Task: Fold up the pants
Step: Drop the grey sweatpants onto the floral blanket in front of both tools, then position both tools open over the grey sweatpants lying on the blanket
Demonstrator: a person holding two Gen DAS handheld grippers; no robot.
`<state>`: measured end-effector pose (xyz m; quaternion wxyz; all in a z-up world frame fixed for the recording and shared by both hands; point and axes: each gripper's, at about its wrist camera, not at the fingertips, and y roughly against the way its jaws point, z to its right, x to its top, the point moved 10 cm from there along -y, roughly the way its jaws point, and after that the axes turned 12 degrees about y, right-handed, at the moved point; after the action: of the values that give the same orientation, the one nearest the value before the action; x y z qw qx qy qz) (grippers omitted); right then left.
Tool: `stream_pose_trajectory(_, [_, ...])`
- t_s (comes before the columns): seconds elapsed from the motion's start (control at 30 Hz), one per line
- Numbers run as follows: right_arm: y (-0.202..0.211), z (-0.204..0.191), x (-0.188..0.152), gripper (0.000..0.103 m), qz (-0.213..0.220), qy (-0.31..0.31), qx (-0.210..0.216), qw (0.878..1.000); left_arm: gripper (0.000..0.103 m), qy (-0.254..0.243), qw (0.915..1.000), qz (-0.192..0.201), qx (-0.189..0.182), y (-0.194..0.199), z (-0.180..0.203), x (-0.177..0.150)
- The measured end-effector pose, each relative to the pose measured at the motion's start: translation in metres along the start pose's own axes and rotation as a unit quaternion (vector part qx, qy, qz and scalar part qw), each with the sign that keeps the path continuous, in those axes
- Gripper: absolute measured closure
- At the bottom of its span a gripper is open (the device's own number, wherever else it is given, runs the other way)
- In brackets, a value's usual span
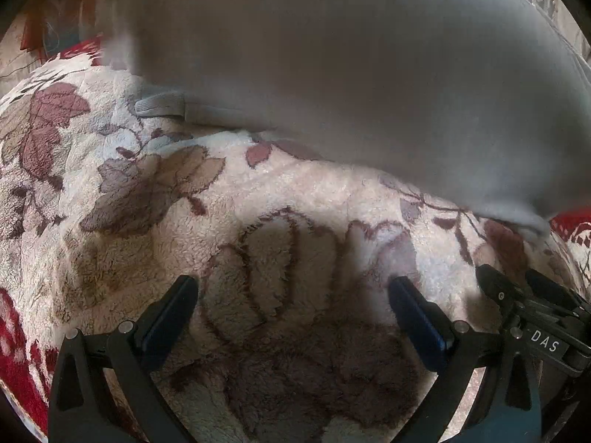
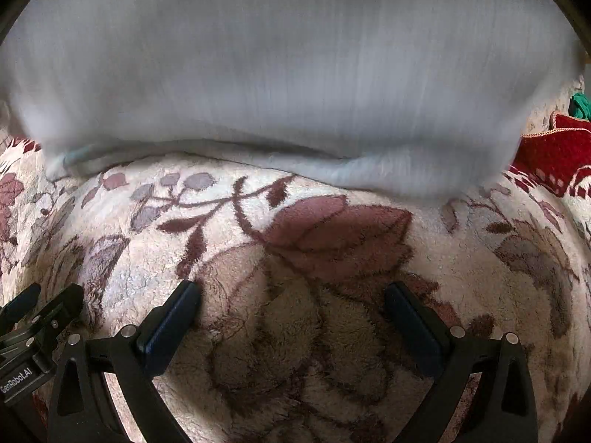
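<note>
1. Nearest the cameras, both tools stood wide apart and held nothing: the left tool [image 1: 293,282] and the right tool [image 2: 293,288] each hovered over bare pile of the floral blanket [image 2: 295,332], with their pads clear of any cloth.
2. Seen from the left wrist, the right tool's body sat just beside the left tool, at the lower right.
3. Farther out lay the grey pants [image 2: 288,74], spread across the blanket and filling the upper half of both views. Their near edge [image 2: 221,147] ran from side to side ahead of the tools.
4. In the left view a ribbed cuff [image 1: 160,103] poked out at the left end of that edge.
5. The step in hand looked like a reach for the near edge. To do it well, I judge each tool should go in low and level, close on the pants' fabric alone rather than the fluffy pile under it, and take hold well apart so the fold lifts evenly.
6. The cloth was blurred, so its layers could not be told.
7. Readable writing: "DAS" [image 1: 543,340] on the right tool's body, and "GenRobot.AI" [image 2: 16,380] on the left tool's body.
</note>
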<state>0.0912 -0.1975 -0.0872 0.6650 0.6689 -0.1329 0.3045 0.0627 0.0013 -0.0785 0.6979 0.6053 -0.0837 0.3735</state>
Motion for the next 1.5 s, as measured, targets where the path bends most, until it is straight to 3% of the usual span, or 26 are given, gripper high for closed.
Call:
stream_pose_trajectory(0.67, [0.001,0.002,0.000,0.000,0.000,-0.001,0.001,1.000,0.000,-0.001,1.0000,0.000,0.001,0.002,0.001,-0.001])
stream_pose_trajectory(1.0, [0.000,0.000,0.001,0.000,-0.003,0.001,0.000,1.000,0.000,-0.006,0.9998,-0.001,0.019,0.001,-0.003,0.002])
stream_pose_trajectory(1.27, [0.023,-0.007,-0.012,0.001,0.002,0.039,0.077,0.996,0.000,0.030,0.9982,0.039,0.033,0.041,-0.007,0.001])
stream_pose_trajectory(1.5, [0.076,-0.002,-0.018,0.002,0.051,0.073,0.145,0.985,0.000,0.022,0.9964,0.074,0.036,0.076,0.012,0.002])
